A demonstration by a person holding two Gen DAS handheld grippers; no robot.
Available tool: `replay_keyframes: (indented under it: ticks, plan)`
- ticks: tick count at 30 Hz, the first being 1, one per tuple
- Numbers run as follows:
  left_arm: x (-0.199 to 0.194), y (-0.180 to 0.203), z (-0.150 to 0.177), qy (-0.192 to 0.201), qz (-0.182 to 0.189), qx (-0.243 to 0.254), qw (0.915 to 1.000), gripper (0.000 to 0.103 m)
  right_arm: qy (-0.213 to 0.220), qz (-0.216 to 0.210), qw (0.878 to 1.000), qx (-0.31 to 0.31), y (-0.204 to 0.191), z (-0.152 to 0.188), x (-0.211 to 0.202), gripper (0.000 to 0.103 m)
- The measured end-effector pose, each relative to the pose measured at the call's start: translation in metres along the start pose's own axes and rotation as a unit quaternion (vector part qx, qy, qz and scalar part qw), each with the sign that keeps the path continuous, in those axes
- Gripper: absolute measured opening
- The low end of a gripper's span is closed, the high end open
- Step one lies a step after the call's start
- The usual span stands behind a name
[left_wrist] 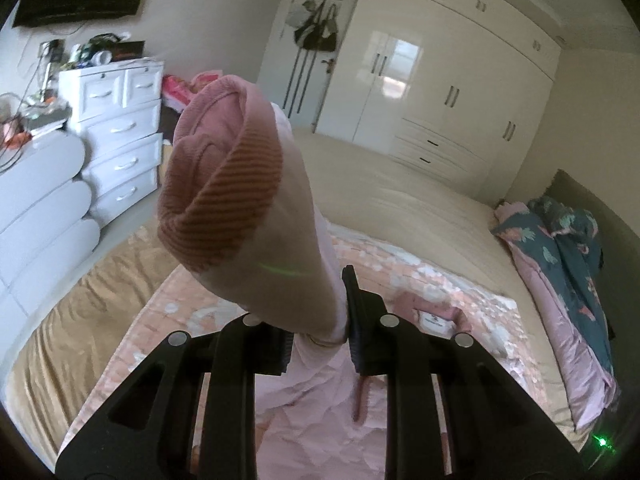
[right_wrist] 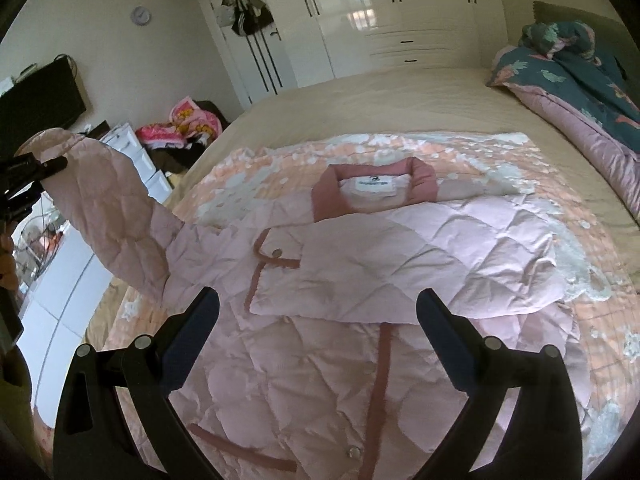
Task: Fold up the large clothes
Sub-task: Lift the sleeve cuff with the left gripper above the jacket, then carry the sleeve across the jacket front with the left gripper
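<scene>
A pale pink quilted jacket [right_wrist: 320,380] lies face up on the bed, darker pink collar [right_wrist: 372,184] at the far end. One sleeve is folded across its chest [right_wrist: 420,264]. The other sleeve [right_wrist: 120,224] is raised off the bed to the left, and my left gripper [right_wrist: 44,168] holds it near the cuff. In the left wrist view that gripper [left_wrist: 320,324] is shut on the sleeve, whose ribbed cuff [left_wrist: 224,192] sticks up in front of the lens. My right gripper [right_wrist: 320,320] hovers open over the jacket's front with nothing between its fingers.
A floral peach blanket [right_wrist: 460,148] lies under the jacket on a beige sheet [right_wrist: 360,96]. A folded teal and pink quilt [right_wrist: 580,88] sits at the right by the headboard. White drawers [left_wrist: 120,140] stand left of the bed; wardrobes [left_wrist: 440,92] and a door [left_wrist: 316,40] line the far wall.
</scene>
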State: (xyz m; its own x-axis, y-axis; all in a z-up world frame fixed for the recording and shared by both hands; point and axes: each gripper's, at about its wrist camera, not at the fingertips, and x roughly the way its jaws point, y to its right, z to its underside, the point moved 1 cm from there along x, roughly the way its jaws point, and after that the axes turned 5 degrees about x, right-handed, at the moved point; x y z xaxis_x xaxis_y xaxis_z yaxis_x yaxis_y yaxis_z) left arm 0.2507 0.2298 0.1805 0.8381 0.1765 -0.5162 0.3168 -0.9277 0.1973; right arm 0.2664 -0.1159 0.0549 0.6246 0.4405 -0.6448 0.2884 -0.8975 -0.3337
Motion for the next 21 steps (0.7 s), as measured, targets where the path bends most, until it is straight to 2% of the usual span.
replay_keyframes:
  ticks: [11,21]
  plan:
    - [0.002,0.066,0.003,0.002,0.022,0.038,0.9990,0.014,0.011,-0.001,1.000,0.026,0.040,-0.006,-0.017,0.099]
    - [0.025,0.124,0.019,-0.019,0.047,0.077,0.9957,0.009,0.024,0.015,0.999,0.038,0.076,-0.017,-0.030,0.099]
